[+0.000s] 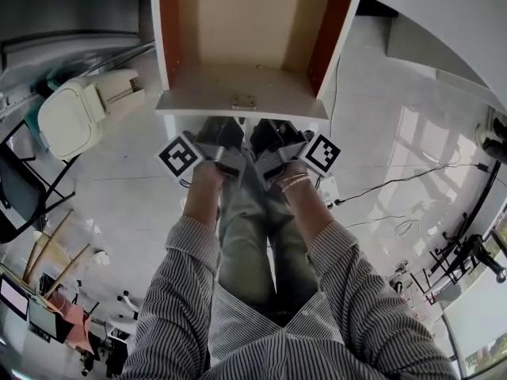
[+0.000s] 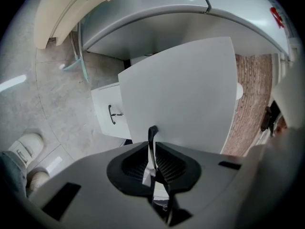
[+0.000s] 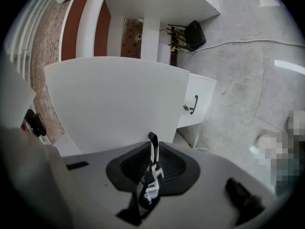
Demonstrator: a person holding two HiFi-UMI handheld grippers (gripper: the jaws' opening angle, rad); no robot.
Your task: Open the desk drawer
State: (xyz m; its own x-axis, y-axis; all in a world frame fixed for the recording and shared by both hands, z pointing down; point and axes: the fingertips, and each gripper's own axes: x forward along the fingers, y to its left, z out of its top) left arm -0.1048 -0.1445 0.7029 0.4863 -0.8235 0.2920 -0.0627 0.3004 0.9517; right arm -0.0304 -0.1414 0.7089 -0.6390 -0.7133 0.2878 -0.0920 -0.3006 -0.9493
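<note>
Gripping the thin dark handle (image 2: 152,131) on the white drawer (image 1: 198,105) front, the left gripper (image 2: 152,149) has its jaws closed. The drawer stands pulled out from under the desk (image 1: 444,10). Just beside, the right gripper (image 3: 152,152) pinches the handle likewise.

The drawer (image 1: 207,87) runs off the head view's top edge.
</note>
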